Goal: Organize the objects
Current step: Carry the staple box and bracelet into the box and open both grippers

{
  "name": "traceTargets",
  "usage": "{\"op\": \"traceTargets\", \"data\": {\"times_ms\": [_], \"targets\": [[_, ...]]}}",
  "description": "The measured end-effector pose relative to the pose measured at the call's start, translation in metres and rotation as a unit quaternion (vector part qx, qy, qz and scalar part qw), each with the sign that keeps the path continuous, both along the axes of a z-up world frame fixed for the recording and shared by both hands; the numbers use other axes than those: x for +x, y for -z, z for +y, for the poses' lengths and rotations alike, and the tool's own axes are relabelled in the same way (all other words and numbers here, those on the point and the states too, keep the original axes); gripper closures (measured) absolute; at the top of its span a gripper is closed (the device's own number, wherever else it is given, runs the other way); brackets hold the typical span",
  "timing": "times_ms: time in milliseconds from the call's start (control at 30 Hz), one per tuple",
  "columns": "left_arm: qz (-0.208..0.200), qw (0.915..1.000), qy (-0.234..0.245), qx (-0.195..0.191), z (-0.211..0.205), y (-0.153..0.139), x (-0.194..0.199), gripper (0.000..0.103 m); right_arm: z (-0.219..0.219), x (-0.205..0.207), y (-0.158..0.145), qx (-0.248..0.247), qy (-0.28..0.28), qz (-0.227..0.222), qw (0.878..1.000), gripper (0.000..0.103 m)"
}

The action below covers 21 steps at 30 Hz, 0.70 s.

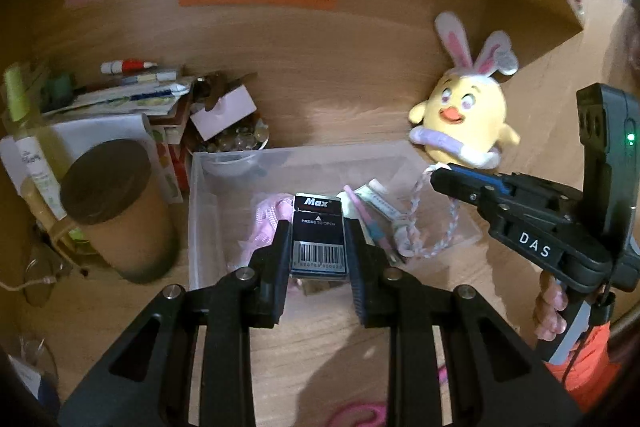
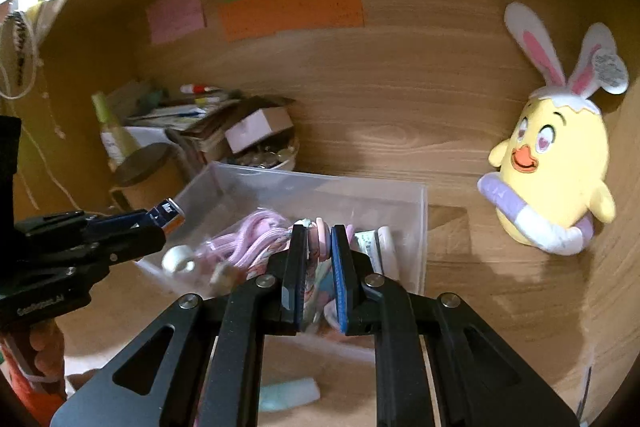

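Over the clear plastic bin (image 1: 196, 211), seen from the left wrist, the left gripper (image 1: 318, 239) has its jaws clamped on a black Max box (image 1: 319, 237) with a barcode. A pink cord (image 1: 266, 223) and a small tube (image 1: 376, 199) lie inside the bin. The right gripper (image 1: 440, 175) reaches in from the right, holding a braided rope (image 1: 440, 239). A yellow chick plush (image 1: 466, 119) leans beyond the bin's far right corner.

From the right wrist, the right gripper's jaws stand narrow around the pink braided rope, above the bin's near edge (image 2: 280, 337).
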<state>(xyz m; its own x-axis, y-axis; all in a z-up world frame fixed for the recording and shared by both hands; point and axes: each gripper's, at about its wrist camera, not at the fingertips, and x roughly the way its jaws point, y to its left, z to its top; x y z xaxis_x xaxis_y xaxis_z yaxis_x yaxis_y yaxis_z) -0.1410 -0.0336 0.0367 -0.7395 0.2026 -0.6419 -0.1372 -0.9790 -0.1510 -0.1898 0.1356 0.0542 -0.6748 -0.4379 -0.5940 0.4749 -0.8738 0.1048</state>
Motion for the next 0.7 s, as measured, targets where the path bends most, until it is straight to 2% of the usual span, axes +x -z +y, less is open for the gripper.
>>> {"op": "traceTargets", "data": {"times_ms": [100,167,267,433,500,567,600,633,700], "targets": [[-0.020,0.9998,-0.003,-0.008,0.000,0.011,-0.017,0.077,-0.006,-0.017,0.015,0.003,0.008,-0.021,1.000,0.092],[-0.038,0.9993,0.001,0.000,-0.001,0.018,-0.028,0.077,-0.009,-0.024,0.024,0.008,0.010,-0.031,0.999,0.092],[-0.050,0.9987,0.006,0.001,0.000,0.027,-0.036,0.077,-0.019,-0.030,0.040,0.033,0.002,-0.043,0.999,0.092],[-0.054,0.9984,0.010,-0.015,0.006,0.031,-0.036,0.076,-0.028,-0.021,0.047,0.076,-0.015,-0.032,0.997,0.090],[-0.051,0.9984,0.012,-0.019,0.008,0.030,-0.033,0.068,-0.028,-0.015,0.045,0.083,-0.024,-0.029,0.996,0.085],[-0.043,0.9987,0.009,-0.025,0.008,0.026,-0.026,0.057,-0.028,-0.010,0.044,0.087,-0.029,-0.026,0.995,0.069],[-0.035,0.9989,0.008,-0.029,0.009,0.023,-0.021,0.051,-0.027,-0.006,0.042,0.088,-0.030,-0.022,0.995,0.065],[-0.030,0.9990,0.006,-0.031,0.009,0.020,-0.018,0.049,-0.026,-0.002,0.040,0.089,-0.029,-0.017,0.996,0.058],[-0.017,0.9991,0.004,-0.037,0.010,0.015,-0.007,0.039,-0.021,0.005,0.036,0.086,-0.027,-0.010,0.996,0.051]]}}
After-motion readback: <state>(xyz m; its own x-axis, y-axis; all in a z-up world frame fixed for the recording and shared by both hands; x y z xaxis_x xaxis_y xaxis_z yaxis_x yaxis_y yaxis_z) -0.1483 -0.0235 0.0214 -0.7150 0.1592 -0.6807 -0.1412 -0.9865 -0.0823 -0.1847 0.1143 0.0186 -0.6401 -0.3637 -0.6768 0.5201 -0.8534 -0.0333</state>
